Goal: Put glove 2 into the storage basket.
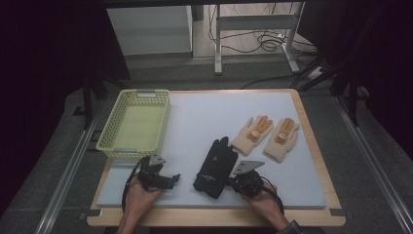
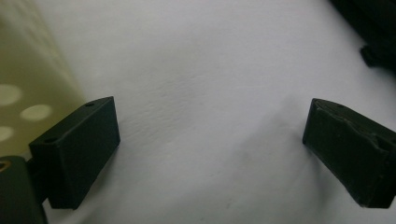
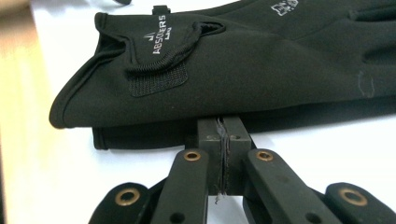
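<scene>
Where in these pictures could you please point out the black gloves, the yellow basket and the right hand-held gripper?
black gloves (image 1: 214,168): high view, middle of the top glove's back.
yellow basket (image 1: 109,130): high view, its left wall.
right hand-held gripper (image 3: 224,130): right gripper view, the seam where its shut jaws meet at the gloves' edge.

**What the views hide or cut off**

In the right gripper view the black gloves (image 3: 261,70) run off the top and right edges, so their finger ends are unseen, and the right gripper (image 3: 223,128) has its closed tips against the stacked edges; whether fabric is pinched cannot be told. In the left gripper view the basket (image 2: 18,84) is a blurred yellow patch, cut by the left edge.
</scene>
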The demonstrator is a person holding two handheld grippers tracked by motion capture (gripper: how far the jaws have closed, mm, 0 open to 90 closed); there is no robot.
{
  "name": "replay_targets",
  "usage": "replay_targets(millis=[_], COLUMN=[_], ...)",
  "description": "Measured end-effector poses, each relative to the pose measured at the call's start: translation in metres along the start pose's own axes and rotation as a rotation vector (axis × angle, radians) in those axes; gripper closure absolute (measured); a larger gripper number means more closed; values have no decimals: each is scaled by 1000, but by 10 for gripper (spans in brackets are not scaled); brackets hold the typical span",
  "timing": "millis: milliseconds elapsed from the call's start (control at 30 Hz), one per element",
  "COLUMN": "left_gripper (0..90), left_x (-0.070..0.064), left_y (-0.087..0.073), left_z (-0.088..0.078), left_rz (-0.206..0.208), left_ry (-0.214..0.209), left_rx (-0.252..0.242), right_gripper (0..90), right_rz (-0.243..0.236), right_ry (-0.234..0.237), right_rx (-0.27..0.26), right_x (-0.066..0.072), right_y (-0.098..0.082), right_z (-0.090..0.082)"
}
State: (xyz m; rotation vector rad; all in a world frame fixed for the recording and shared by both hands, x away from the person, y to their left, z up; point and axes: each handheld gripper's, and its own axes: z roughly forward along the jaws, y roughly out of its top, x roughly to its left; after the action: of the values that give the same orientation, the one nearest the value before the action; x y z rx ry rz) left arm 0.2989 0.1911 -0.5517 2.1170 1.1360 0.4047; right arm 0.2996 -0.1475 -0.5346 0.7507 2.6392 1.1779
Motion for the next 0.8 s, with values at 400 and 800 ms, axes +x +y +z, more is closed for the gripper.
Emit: replay_targets(millis=[400,800], left_gripper=[34,34], left_x=[2,2], left_y=[-1,-1], left_z=[0,0], left_rz=[-2,-3], left_ry=[1,1], left_rx=[5,6], right_gripper=[881,770], right_rz=[-13,-32], right_ry=[-75,-83], right_rx=[-5,-7], right_x=[-6,-11], right_y=[25,35], right_z=[28,38])
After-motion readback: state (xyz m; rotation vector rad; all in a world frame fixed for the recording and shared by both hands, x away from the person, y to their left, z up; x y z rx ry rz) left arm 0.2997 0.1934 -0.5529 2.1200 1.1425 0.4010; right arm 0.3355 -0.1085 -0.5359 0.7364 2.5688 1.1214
